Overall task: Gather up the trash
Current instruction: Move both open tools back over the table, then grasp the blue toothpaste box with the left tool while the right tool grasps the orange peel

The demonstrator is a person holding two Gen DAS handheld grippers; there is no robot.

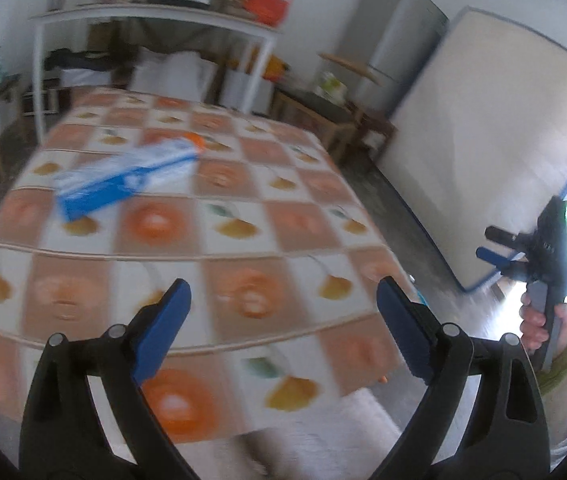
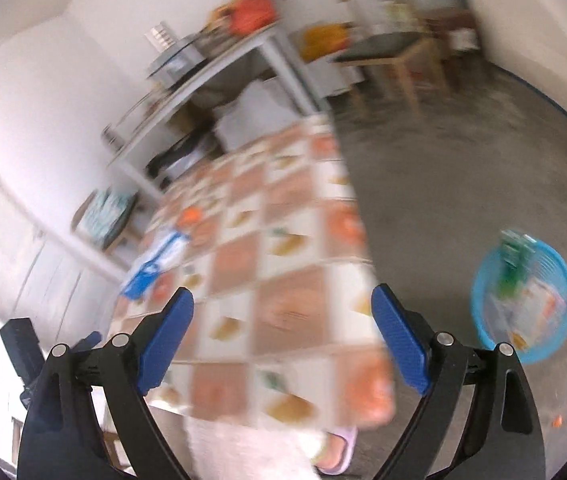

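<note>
A long blue-and-white box [image 1: 127, 176] lies on the table with the orange-patterned cloth [image 1: 243, 216], with a small orange thing [image 1: 195, 140] just behind it. My left gripper [image 1: 283, 284] hangs open above the table's near side, nothing between its fingers. In the right wrist view the box [image 2: 155, 260] shows blurred on the table [image 2: 283, 248]. My right gripper [image 2: 283, 292] is open and empty over the table's near edge. It also appears as the right gripper [image 1: 491, 244], held in a hand [image 1: 539, 320]. A blue basket [image 2: 523, 300] holding trash stands on the floor to the right.
A white shelf table [image 1: 155, 12] loaded with things stands behind. A grey fridge [image 1: 395, 32], a mattress [image 1: 495, 140] leaning on the wall and a low wooden table [image 1: 319, 112] are at the right. A slippered foot [image 2: 337, 452] and an orange scrap [image 2: 556, 422] are on the floor.
</note>
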